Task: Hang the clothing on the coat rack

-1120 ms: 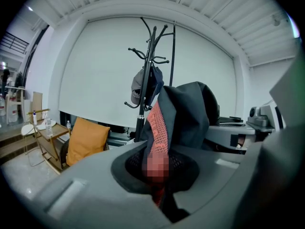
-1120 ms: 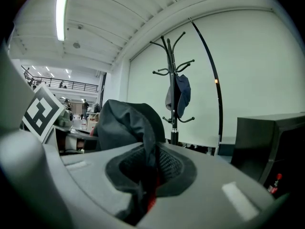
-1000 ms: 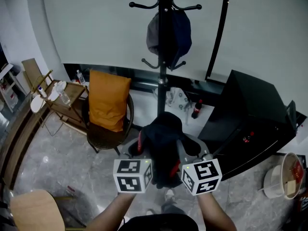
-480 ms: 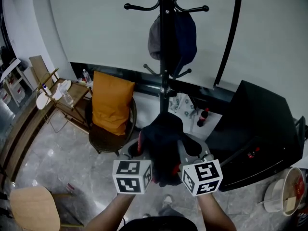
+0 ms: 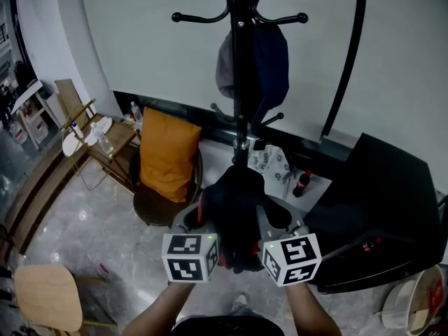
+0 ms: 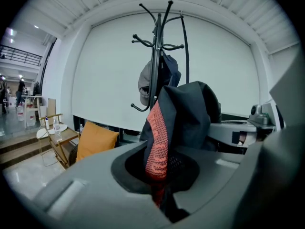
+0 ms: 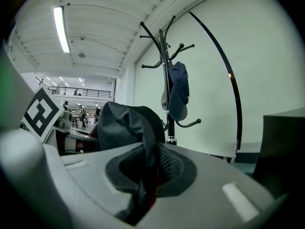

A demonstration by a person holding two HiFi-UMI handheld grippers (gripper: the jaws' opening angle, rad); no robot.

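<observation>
A dark garment with a red mesh lining (image 5: 234, 212) is bunched between both grippers at chest height. My left gripper (image 5: 199, 222) is shut on its left side, where the red lining (image 6: 157, 142) shows between the jaws. My right gripper (image 5: 269, 222) is shut on its right side, the dark cloth (image 7: 143, 161) pinched in the jaws. The black coat rack (image 5: 240, 68) stands straight ahead, its pole rising just beyond the garment. A grey and navy cap (image 5: 253, 61) hangs on one of its lower hooks. Its upper hooks (image 5: 199, 18) are bare.
A round dark chair with an orange cushion (image 5: 168, 152) stands left of the rack. A wooden side table (image 5: 98, 142) with bottles is further left. A black cabinet (image 5: 381, 201) is at the right, a curved black lamp pole (image 5: 346, 68) behind it. A cola bottle (image 5: 301, 183) stands on the floor.
The view has drawn nearer to the coat rack and tilted up a little. Both grippers keep the same hold on the garment.
</observation>
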